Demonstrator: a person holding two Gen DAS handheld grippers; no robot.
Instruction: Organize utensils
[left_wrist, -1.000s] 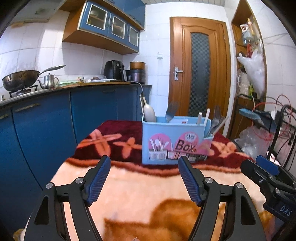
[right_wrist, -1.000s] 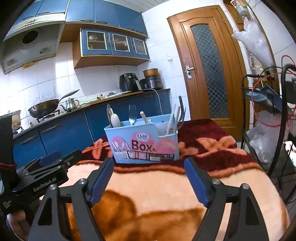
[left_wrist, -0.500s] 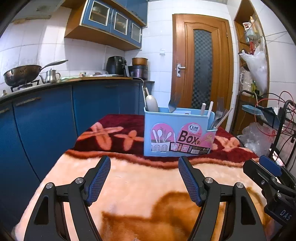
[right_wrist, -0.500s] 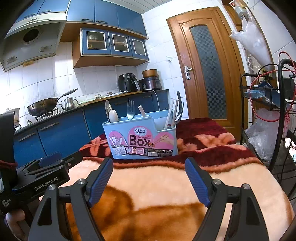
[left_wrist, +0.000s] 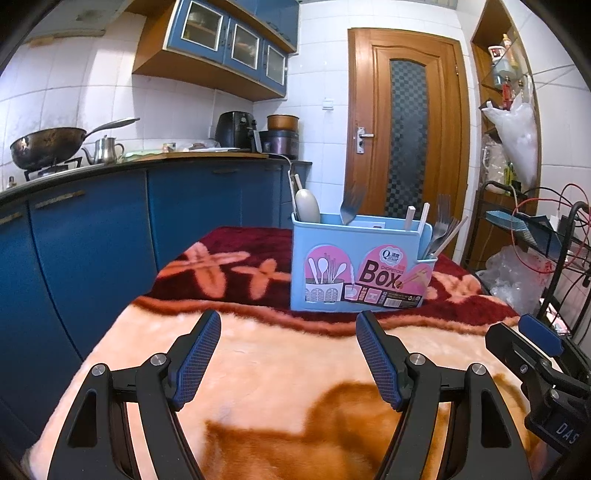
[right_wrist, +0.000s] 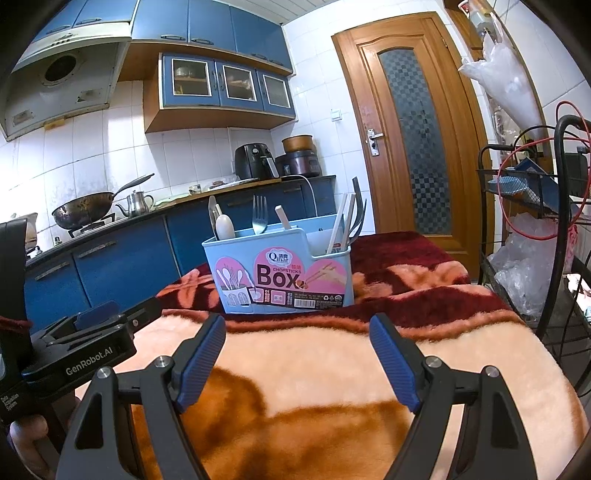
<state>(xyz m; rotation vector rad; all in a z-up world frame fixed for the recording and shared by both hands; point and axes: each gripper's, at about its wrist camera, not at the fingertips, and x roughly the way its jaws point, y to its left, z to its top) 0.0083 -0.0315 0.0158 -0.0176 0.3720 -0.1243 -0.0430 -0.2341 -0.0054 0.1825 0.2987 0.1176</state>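
A light blue utensil box (left_wrist: 356, 264) with pink "Box" labels stands upright on the blanket-covered table; it also shows in the right wrist view (right_wrist: 282, 271). It holds a white spoon (left_wrist: 307, 206), forks (left_wrist: 441, 229), chopsticks (left_wrist: 421, 218) and a fork (right_wrist: 259, 218). My left gripper (left_wrist: 288, 332) is open and empty, well in front of the box. My right gripper (right_wrist: 297, 334) is open and empty, also in front of the box. The right gripper's body shows at the left view's lower right (left_wrist: 535, 354).
A fluffy peach and dark red blanket (left_wrist: 295, 373) covers the table. Blue kitchen cabinets (left_wrist: 92, 236) with a wok (left_wrist: 44, 146) and kettle stand to the left. A wooden door (left_wrist: 406, 147) is behind. A black wire rack (right_wrist: 535, 229) with bags stands at right.
Both grippers have pulled back and lowered slightly, so the box sits a little higher and farther in each view. Both grippers stay open and empty.
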